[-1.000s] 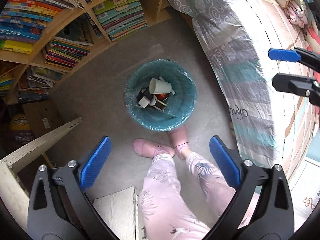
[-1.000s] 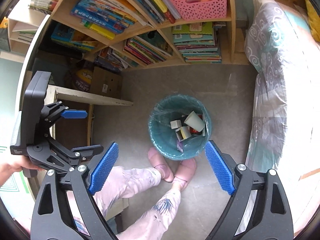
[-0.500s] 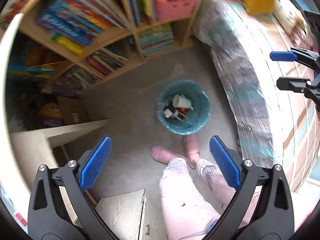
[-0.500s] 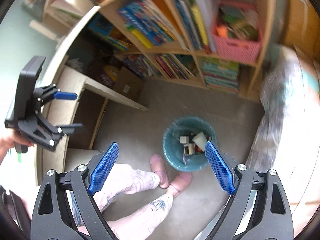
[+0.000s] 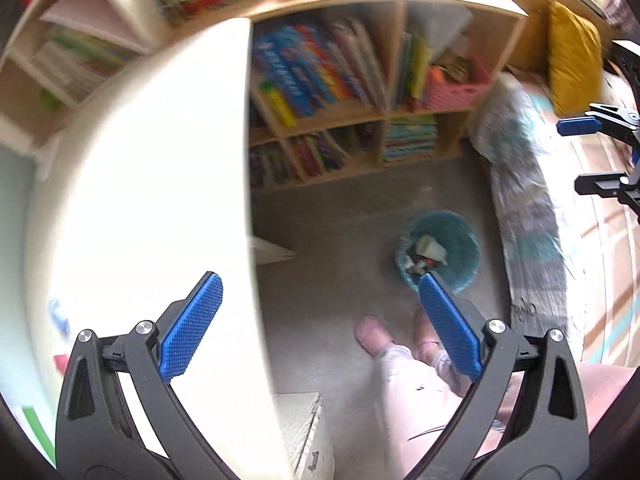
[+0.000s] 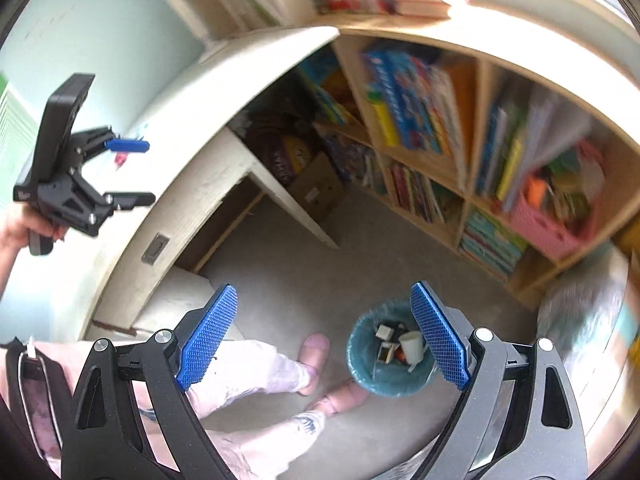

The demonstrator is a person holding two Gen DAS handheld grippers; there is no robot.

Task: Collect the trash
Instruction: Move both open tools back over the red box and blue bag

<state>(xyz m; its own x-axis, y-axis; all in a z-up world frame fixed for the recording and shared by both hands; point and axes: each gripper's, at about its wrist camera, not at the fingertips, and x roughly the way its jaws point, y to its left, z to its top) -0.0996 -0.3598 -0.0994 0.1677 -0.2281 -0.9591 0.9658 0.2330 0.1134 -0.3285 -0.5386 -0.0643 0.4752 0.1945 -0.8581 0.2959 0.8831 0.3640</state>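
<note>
Two claws: both empty, blue pads spread wide apart, nothing between them.
Left claw [image 5: 318, 322]: fills the bottom of the left wrist view; also seen in the right wrist view at the left edge [image 6: 138, 172], held by a hand [image 6: 24, 226], pads apart.
Right claw [image 6: 324, 334]: fills the bottom of the right wrist view; its tips also show at the right edge of the left wrist view, gaping.
Trash bin [image 6: 362, 372]: round, lined with a teal bag, standing on the grey floor [image 6: 320, 264]; lower centre-right of the right wrist view, partly behind the right pad; centre-right of the left wrist view [image 5: 464, 240].
Trash in bin: a white cup [image 6: 412, 344] tilted on top, small white and dark boxes beside it, a bit of red; details too small to name further.
Person: legs in pale pink printed trousers [image 6: 248, 364], pink slippers [image 6: 316, 350] just beside the bin's near side.
Counter [image 5: 152, 208]: white, overexposed, covering the left half of the left wrist view; small blurred coloured bits at its left edge.
Bookshelf [image 6: 452, 132]: wooden cubbies packed with colourful books, upper right; a pink basket [image 6: 548, 228] in one compartment.
Bed [image 5: 528, 208]: right side of the left wrist view, grey and teal cover hanging down, near the bin; a mustard pillow [image 5: 572, 60] at upper right.
Sharpness: both views blurred.
</note>
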